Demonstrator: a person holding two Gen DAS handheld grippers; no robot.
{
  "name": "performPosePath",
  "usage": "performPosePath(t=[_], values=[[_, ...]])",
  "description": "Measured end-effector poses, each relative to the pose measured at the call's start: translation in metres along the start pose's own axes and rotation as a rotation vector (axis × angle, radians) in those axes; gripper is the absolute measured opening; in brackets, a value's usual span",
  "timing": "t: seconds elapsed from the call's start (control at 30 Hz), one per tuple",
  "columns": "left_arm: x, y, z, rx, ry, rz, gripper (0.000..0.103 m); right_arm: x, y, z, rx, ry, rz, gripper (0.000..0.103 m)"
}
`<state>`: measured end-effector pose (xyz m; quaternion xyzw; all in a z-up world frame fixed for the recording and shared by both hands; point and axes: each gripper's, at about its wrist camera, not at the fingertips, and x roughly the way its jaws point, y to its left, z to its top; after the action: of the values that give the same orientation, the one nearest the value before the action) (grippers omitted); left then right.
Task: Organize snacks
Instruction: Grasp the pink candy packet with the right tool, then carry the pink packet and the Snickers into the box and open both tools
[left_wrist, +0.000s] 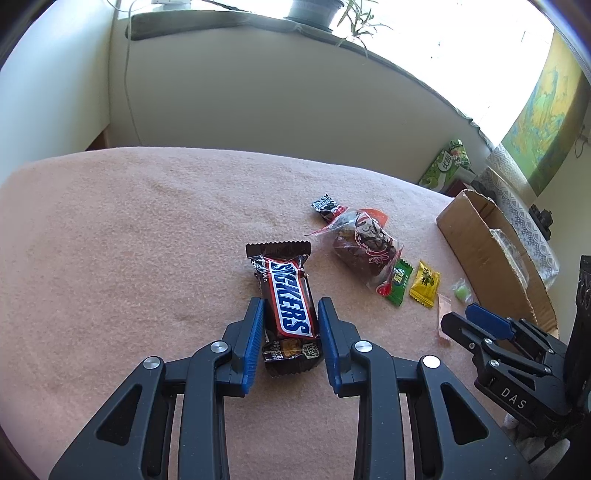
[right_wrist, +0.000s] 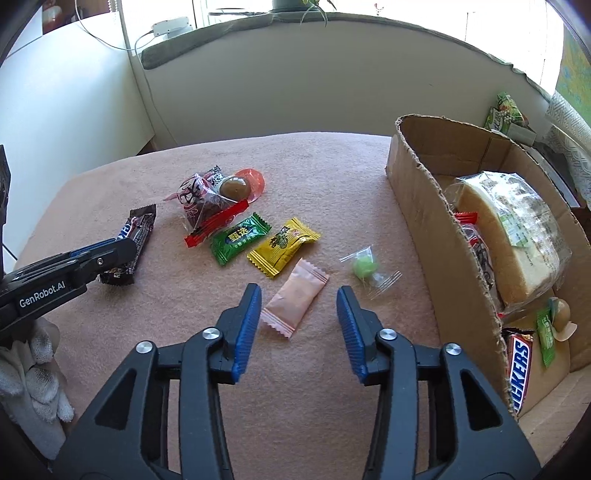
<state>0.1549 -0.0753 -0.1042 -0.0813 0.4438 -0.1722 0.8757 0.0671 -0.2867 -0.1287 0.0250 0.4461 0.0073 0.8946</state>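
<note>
The left gripper (left_wrist: 291, 310) straddles a Snickers bar (left_wrist: 286, 299) lying on the pink blanket (left_wrist: 129, 240), its blue-padded fingers spread to either side of the wrapper; the left pad sits against the wrapper's edge, while a sliver of blanket shows beside the right pad, so a firm pinch cannot be confirmed. In the right wrist view the same bar (right_wrist: 135, 236) lies well left of the cardboard box (right_wrist: 417, 192), with the left gripper's finger (right_wrist: 107, 254) laid across it. The right gripper (right_wrist: 299, 295) hovers just left of the box, fingers spread wide and holding nothing, with the near end of a pale pink sachet (right_wrist: 295, 299) lying between the tips. Just beyond, nearer the box wall, sits a small clear bag with a green candy (right_wrist: 364, 267). Farther from the box, a yellow packet (right_wrist: 283, 245) and a green packet (right_wrist: 239, 239) lie side by side, and beyond them a clear bag of dark cake (right_wrist: 201, 206) with a red edge rests against a round jelly cup with an orange lid (right_wrist: 240, 186). Inside the box are a wrapped slice of pale cake (right_wrist: 509, 236), a second Snickers bar (right_wrist: 519, 376) and a small green sachet (right_wrist: 545, 336). A windowsill with a potted plant (left_wrist: 317, 11) runs behind the box.
</note>
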Motion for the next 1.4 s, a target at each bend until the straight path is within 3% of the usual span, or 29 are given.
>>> performPosePath(t=[0.17, 0.23, 0.3, 0.57, 0.97, 1.4], values=[[-0.002, 0.004, 0.000, -0.003, -0.002, -0.015, 0.028, 0.018, 0.002, 0.006, 0.021, 0.050, 0.001, 0.050], [-0.004, 0.003, -0.001, 0.000, -0.004, -0.016, 0.028, 0.019, 0.009, 0.006, -0.016, 0.038, -0.021, 0.040], [-0.006, 0.003, -0.001, 0.004, -0.008, -0.015, 0.028, 0.018, 0.016, 0.005, -0.051, 0.034, -0.011, 0.020], [-0.028, -0.004, -0.003, 0.009, -0.037, -0.014, 0.028, 0.004, 0.016, -0.003, -0.048, 0.021, 0.055, 0.020], [-0.056, -0.053, 0.001, 0.075, -0.083, -0.055, 0.028, -0.062, -0.005, -0.005, -0.037, -0.084, 0.148, 0.020], [-0.051, -0.130, 0.018, 0.171, -0.115, -0.113, 0.028, -0.120, -0.067, -0.007, 0.010, -0.191, 0.115, 0.020]])
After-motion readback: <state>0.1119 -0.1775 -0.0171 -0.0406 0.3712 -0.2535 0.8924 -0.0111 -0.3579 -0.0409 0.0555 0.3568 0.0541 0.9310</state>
